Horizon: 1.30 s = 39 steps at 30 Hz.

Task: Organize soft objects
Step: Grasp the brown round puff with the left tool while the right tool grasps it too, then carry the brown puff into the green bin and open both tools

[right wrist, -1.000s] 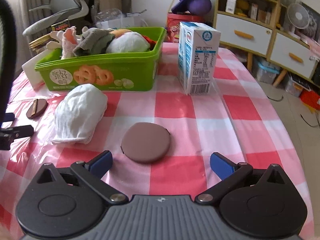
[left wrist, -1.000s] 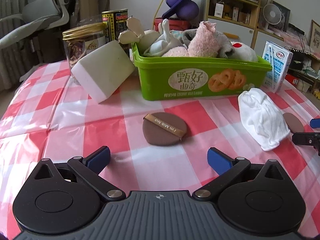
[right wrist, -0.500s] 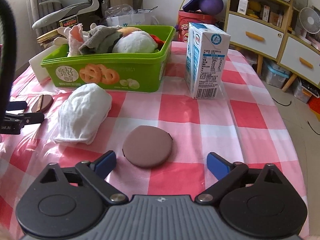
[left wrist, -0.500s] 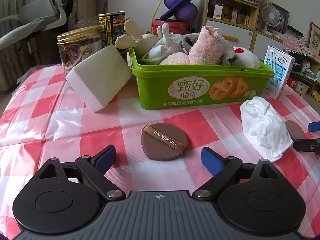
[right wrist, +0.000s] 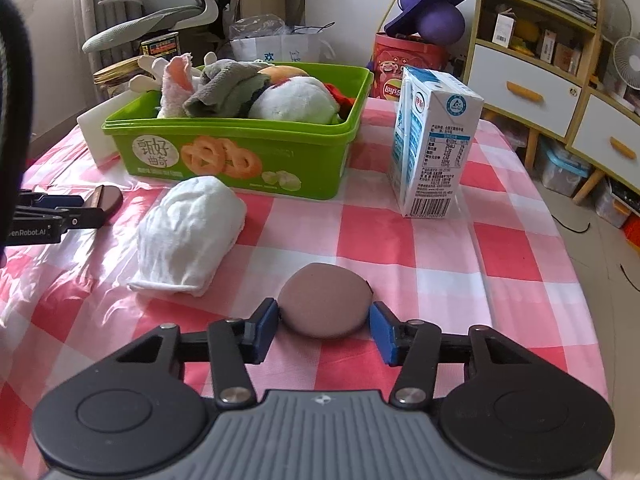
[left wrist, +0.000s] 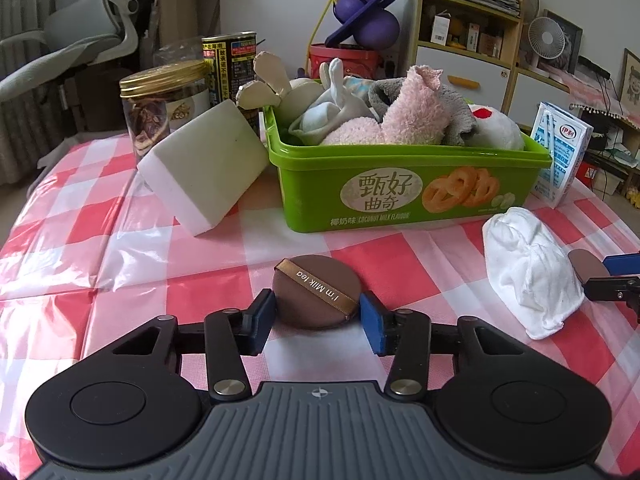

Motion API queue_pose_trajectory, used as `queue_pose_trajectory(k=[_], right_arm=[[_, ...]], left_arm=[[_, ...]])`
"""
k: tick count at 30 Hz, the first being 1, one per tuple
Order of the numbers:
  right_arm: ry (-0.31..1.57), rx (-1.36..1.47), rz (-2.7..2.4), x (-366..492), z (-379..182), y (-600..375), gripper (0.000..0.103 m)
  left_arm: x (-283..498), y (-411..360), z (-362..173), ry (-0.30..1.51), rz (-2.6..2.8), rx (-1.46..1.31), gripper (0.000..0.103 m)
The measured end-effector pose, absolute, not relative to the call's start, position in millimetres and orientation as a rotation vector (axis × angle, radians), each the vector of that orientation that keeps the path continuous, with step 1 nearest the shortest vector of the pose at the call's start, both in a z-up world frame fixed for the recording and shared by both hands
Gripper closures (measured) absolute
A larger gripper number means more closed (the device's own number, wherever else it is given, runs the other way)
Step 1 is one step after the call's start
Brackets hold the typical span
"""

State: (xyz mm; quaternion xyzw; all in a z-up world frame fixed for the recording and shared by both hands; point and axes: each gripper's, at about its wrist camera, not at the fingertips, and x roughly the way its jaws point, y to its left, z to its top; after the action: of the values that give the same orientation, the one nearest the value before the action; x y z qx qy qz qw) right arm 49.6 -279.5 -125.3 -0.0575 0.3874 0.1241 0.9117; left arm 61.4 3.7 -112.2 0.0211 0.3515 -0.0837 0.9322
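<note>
Left gripper (left wrist: 318, 318) jaws just closing, blue pads squeezing the ribboned brown puff (left wrist: 316, 295) on the checked tablecloth (left wrist: 120, 248). Right gripper (right wrist: 324, 330) jaws also just closing, pads pinching the plain brown puff (right wrist: 325, 305), which bulges. Two puffs total. One white cloth bundle (right wrist: 190, 234) between them. One green tub (left wrist: 400, 184) full of soft toys behind. One milk carton (right wrist: 434, 148), one white sponge block (left wrist: 204, 164).
</note>
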Motion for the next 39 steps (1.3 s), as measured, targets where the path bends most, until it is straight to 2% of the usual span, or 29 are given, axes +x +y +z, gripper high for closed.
queue_pose_trajectory(k=[39], right_arm=[[0.718, 0.025, 0.24, 50, -96, -294, 0.081]], left_arm=[[51, 18, -75, 0.622, -0.173, -0.051, 0.067]])
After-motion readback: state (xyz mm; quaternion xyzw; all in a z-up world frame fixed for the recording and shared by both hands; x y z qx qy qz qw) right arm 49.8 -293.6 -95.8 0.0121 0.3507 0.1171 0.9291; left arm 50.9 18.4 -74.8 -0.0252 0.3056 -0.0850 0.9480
